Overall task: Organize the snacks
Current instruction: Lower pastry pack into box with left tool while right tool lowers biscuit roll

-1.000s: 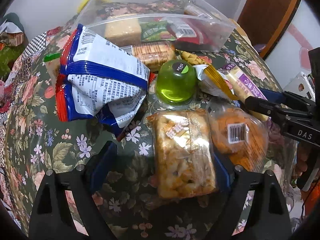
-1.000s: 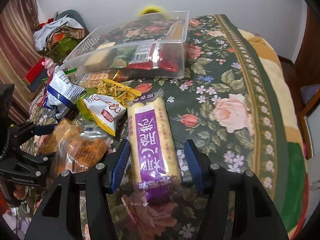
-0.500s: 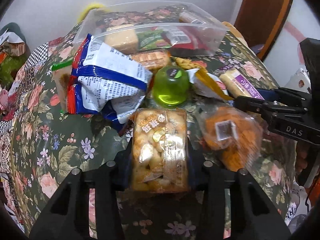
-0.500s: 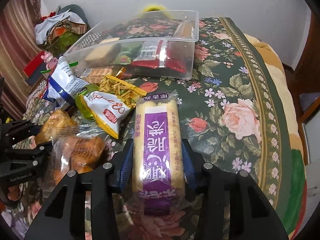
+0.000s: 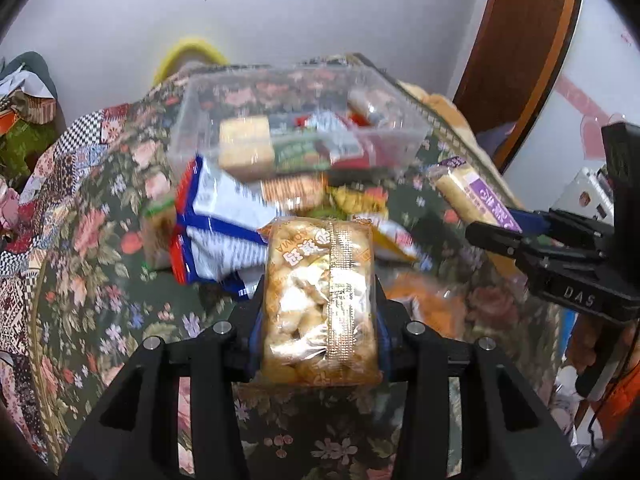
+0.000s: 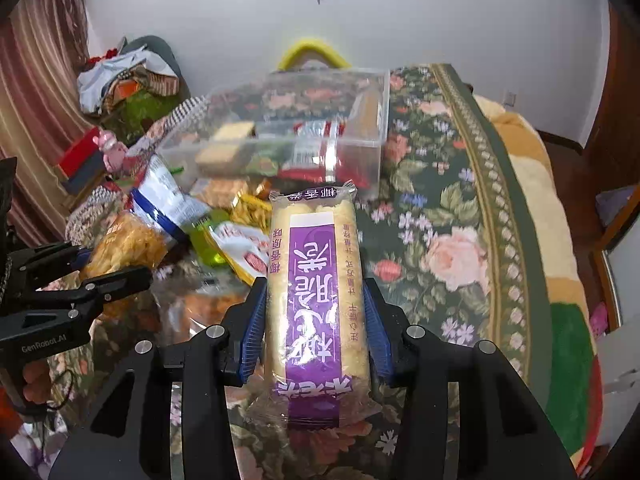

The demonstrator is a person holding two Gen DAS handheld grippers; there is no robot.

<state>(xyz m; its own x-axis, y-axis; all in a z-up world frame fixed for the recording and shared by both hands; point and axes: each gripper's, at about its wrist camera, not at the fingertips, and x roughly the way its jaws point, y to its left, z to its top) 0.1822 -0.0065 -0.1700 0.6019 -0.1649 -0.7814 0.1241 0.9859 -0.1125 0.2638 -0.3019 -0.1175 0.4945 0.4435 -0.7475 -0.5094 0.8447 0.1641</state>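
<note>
The left gripper is clamped on a clear packet of puffed golden snacks, held clear above the floral tablecloth. The right gripper pinches a long purple-labelled wafer pack between its blue pads, also raised off the cloth. From the left gripper's camera, the clear plastic bin with snacks inside sits at twelve o'clock, a blue-and-white bag at ten, and the right gripper at three.
</note>
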